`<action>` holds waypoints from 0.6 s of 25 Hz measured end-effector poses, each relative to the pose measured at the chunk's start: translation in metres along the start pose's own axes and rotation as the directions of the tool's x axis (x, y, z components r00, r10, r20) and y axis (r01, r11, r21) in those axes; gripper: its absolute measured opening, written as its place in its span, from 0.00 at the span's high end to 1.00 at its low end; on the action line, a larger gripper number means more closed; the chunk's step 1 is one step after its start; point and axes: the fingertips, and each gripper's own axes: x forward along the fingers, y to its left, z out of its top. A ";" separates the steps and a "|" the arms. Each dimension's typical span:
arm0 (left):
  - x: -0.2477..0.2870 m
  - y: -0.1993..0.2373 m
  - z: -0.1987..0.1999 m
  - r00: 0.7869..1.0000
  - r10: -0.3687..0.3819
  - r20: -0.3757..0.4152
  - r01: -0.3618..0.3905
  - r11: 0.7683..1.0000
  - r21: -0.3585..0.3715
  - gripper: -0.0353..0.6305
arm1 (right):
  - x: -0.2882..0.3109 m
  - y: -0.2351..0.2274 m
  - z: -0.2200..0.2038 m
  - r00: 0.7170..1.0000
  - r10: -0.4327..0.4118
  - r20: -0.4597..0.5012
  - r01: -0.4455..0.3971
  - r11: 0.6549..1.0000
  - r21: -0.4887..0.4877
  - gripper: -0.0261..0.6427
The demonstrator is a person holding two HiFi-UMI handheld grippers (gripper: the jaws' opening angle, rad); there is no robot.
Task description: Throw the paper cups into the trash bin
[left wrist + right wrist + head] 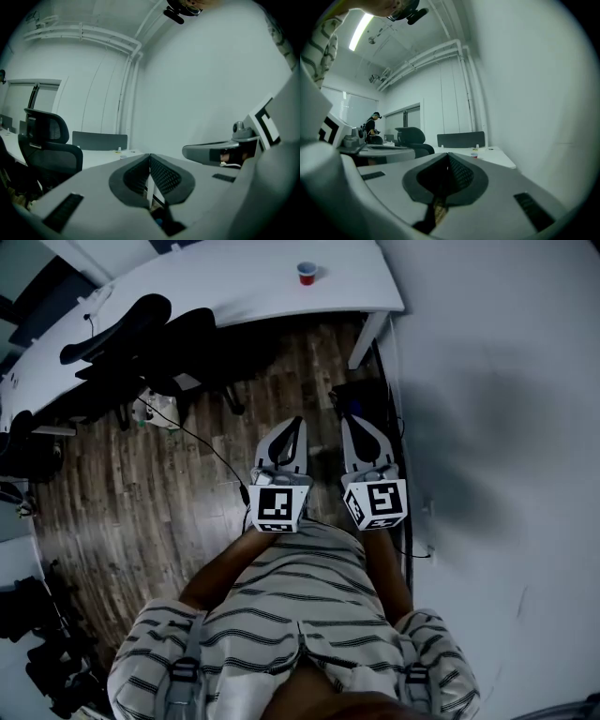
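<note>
Ahead of both tongs, well apart from them, 1 red cup (307, 273) stands upright near the desk (234, 282) corner. Left tongs (299, 424) and right tongs (346, 422) are held level, side by side. Each has its 2 jaws pressed together on nothing, presumably because the cup is not yet within reach. No bin can be made out.

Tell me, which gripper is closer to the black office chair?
Left. The chair stands ahead and left of the left gripper; the right gripper is farther over, beside the white wall.
</note>
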 end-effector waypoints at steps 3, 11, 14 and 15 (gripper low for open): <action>0.039 0.020 0.016 1.000 -0.022 -0.005 0.022 1.000 0.008 0.91 | 0.037 -0.020 0.019 1.000 -0.024 0.001 0.024 1.000 0.001 0.93; 0.129 0.075 0.034 0.998 -0.067 -0.020 0.067 0.998 -0.013 0.91 | 0.130 -0.056 0.048 0.997 -0.076 0.002 0.076 0.997 0.016 0.94; 0.155 0.094 0.036 0.996 -0.079 -0.028 0.079 0.997 -0.020 0.91 | 0.159 -0.061 0.052 0.996 -0.087 -0.005 0.087 0.996 0.017 0.94; 0.162 0.099 0.037 0.996 -0.083 -0.029 0.082 0.996 -0.022 0.91 | 0.165 -0.062 0.054 0.996 -0.091 -0.005 0.091 0.996 0.015 0.93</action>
